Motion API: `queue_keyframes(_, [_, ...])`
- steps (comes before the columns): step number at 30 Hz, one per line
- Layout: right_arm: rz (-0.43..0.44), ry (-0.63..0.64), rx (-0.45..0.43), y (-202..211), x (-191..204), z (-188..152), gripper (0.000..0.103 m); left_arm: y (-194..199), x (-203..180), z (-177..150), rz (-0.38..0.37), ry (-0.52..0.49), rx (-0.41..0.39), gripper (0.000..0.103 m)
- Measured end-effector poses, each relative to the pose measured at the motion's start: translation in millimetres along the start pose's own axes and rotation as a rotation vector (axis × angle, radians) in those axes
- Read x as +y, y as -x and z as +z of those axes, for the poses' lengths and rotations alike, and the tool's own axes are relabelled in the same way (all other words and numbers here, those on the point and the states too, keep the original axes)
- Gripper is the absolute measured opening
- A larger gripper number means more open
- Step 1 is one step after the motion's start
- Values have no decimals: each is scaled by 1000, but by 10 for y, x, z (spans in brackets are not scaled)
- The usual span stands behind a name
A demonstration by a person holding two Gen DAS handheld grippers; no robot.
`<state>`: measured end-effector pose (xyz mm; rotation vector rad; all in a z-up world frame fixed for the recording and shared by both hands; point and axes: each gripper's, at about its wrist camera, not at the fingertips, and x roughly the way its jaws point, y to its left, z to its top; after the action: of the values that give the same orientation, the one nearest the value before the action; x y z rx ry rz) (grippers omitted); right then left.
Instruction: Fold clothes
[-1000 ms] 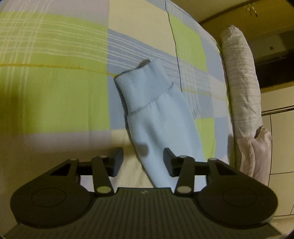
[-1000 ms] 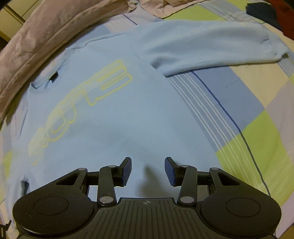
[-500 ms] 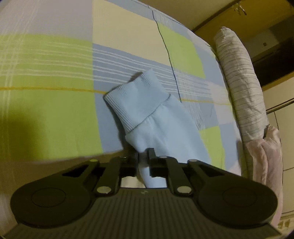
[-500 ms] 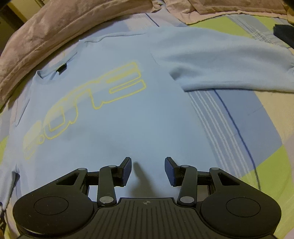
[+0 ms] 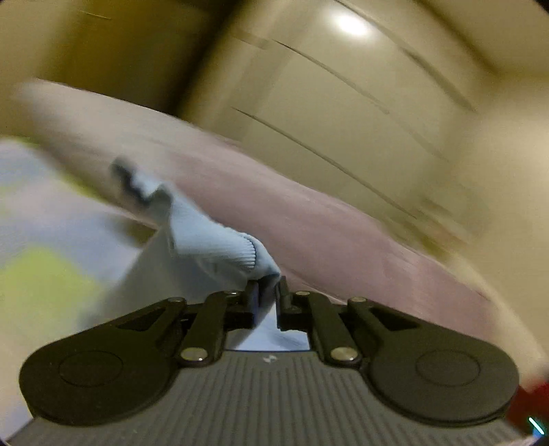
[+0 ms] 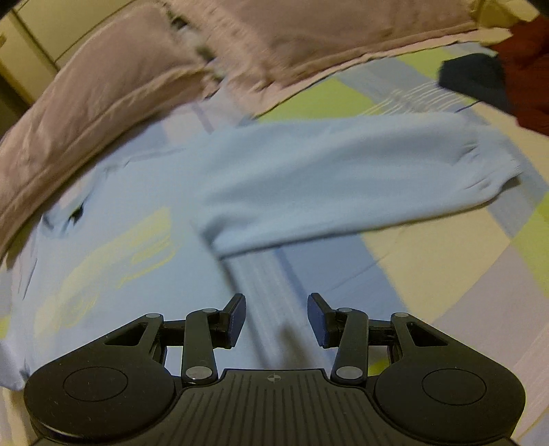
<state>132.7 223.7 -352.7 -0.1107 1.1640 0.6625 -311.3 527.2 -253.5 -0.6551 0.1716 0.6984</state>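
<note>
The left tool (image 5: 267, 291) pinches the light blue sweatshirt's cuff (image 5: 219, 247). The right tool (image 6: 276, 317) hovers half open and empty over the bed (image 6: 429, 260), beside the sweatshirt's other sleeve (image 6: 343, 171).

Sweatshirt (image 6: 144, 212) soft matt knit, ribbed cuff (image 5: 219, 247); checked bedsheet (image 6: 429, 260) woven cotton; tool matt black plastic.

A bed covered by a checked sheet (image 6: 429, 260) of lime green, pale blue and cream squares fills the lower part of the room. Along the sheet's far edge lies a mauve-pink quilt (image 6: 103, 89), bunched into a long roll. Beyond the quilt stand cream cupboard doors (image 5: 343, 103), blurred, with a bright patch of light (image 5: 350, 24) reflected high on them.
</note>
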Motion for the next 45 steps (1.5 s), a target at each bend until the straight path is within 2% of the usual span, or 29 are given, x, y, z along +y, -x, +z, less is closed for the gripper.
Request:
queue_keyframes(1, [1, -8, -14, 11, -47, 29, 44, -152, -210, -119, -74, -23, 71, 24])
queue_keyframes(2, [1, -16, -28, 23, -93, 59, 44, -315, -388, -302, -110, -53, 144, 37])
queue_keyframes(3, [1, -22, -40, 27, -131, 84, 44, -478, -565, -485, -145, -83, 217, 39])
queue_keyframes(6, [17, -33, -54, -19, -181, 132, 44, -829, -721, -1030, -68, -133, 435, 39])
queue_keyframes(9, [95, -33, -20, -138, -165, 187, 44, -845, -466, -1271, 38, -86, 533, 38])
queue_keyframes(13, [200, 3, 52, -337, 1, 269, 44, -637, 61, -1232, 168, 20, 548, 35])
queue_keyframes(17, [381, -147, 114, -665, 198, 334, 44, -482, 521, -1128, 301, 60, 534, 33])
queue_keyframes(19, [440, -202, 133, -836, 325, 338, 44, -499, 652, -1055, 333, 68, 520, 33])
queue_keyframes(23, [463, -223, 153, -1203, 649, 371, 44, -547, 851, -995, 357, 99, 502, 33])
queue_keyframes(26, [434, -277, 162, -1467, 754, 374, 44, -598, 931, -1007, 351, 107, 500, 33])
queue_keyframes(27, [435, -281, 150, -1510, 782, 372, 37, -622, 948, -1013, 355, 99, 501, 33])
queue_keyframes(28, [438, -270, 137, -1530, 814, 376, 13, -646, 964, -1016, 358, 97, 500, 32])
queue_keyframes(30, [449, -203, 80, -1452, 883, 371, 5, -659, 1003, -1016, 366, 100, 488, 31])
queue_keyframes(33, [463, -44, -88, -1138, 1000, 338, 5, -679, 1043, -1014, 373, 107, 476, 31])
queue_keyframes(36, [346, 68, -141, -996, 1053, 246, 5, -701, 1073, -1043, 383, 89, 490, 26])
queue_keyframes(37, [306, 94, -133, -996, 1060, 220, 5, -703, 1064, -1033, 385, 79, 496, 25])
queue_keyframes(38, [275, 86, -73, -1095, 1033, 209, 5, -705, 1055, -1023, 386, 69, 502, 25])
queue_keyframes(41, [251, 7, 8, -1255, 917, 211, 6, -689, 989, -941, 376, 23, 511, 23])
queue_keyframes(43, [218, 55, -38, -1140, 981, 278, 16, -660, 918, -842, 358, -18, 496, 22])
queue_keyframes(45, [157, 129, -115, -1005, 1103, 316, 18, -642, 844, -718, 346, -60, 458, 21])
